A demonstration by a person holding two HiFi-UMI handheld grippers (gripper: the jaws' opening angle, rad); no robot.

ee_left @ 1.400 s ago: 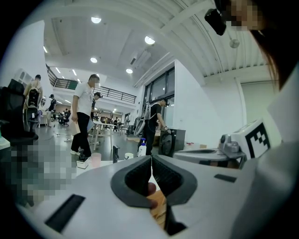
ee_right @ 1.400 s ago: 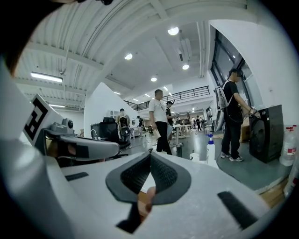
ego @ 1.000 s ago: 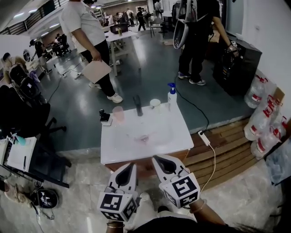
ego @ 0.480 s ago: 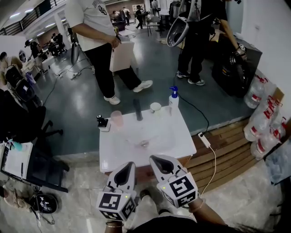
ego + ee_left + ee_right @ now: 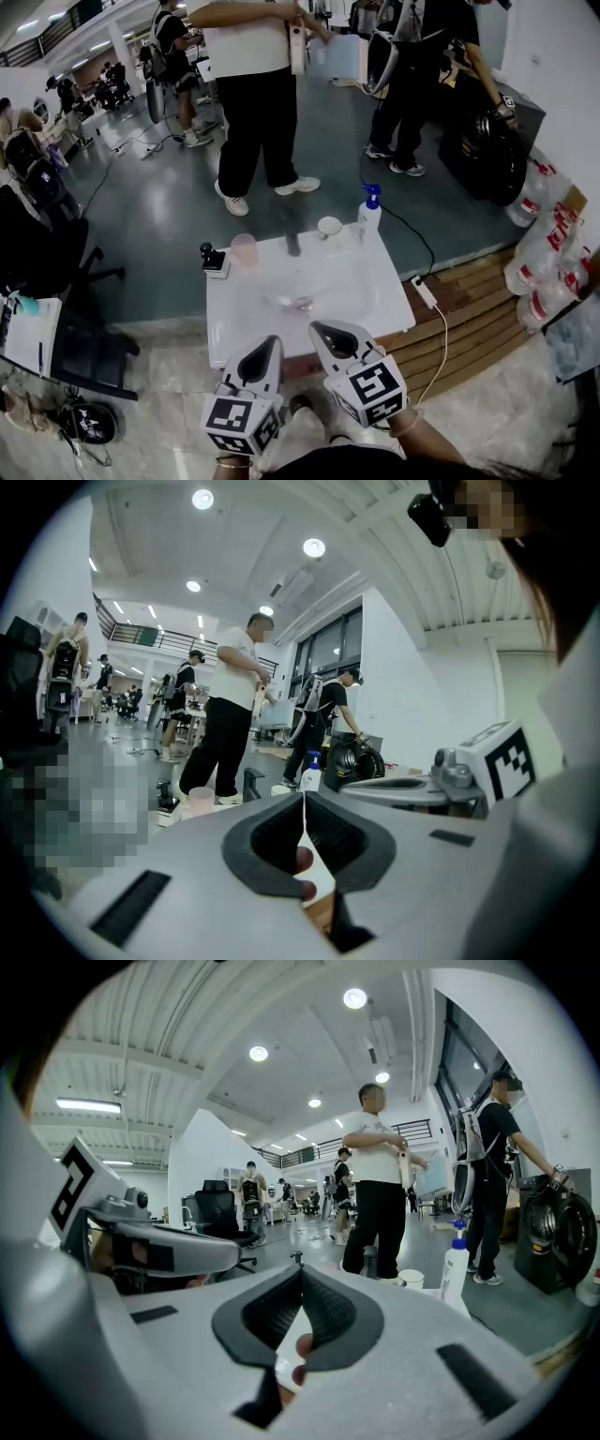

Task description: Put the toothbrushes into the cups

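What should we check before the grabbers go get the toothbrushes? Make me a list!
1. Left gripper empty: ok, jaws together with nothing between them.
2. Right gripper empty: ok, the same.
3. Jaws open, ready to grab: not ok, both are shut.
4. Cups standing up: ok, the pink cup and the white cup are upright at the far edge of the white table.
5. Toothbrushes found: cannot tell; a small pinkish thing lies mid-table, too blurry to name.
6. Grippers over the table: not ok, both are held short of its near edge.
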